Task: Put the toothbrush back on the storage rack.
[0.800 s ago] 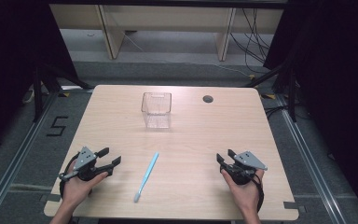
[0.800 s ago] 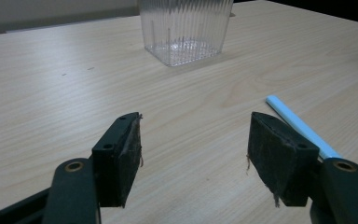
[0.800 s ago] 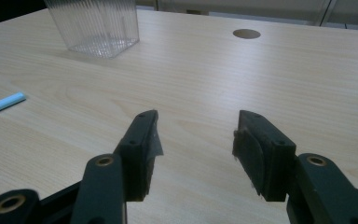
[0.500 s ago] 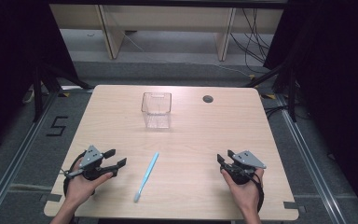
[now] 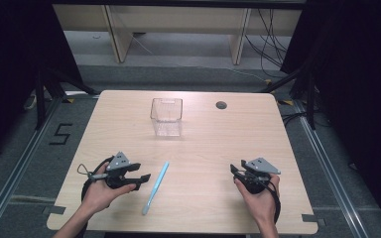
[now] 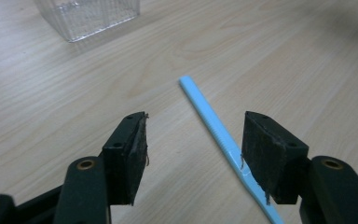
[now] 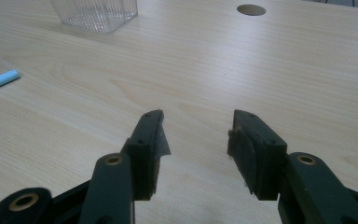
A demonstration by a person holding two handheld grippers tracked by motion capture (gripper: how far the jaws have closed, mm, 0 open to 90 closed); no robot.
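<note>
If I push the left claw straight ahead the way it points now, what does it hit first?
Probably the light blue plastic stick lying flat on the wooden table; it passes by the left claw's right-hand jaw. Depth is uncertain, so the open jaws might straddle it.

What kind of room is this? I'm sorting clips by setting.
Most likely a lab recording station: a bare wooden table ringed by black curtains, floor rails with a taped number, loose cables behind.

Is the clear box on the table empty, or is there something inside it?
Empty, as far as the high view shows. The clear box stands upright with its top open, and only the table shows through its walls. The blue stick lies outside it.
</note>
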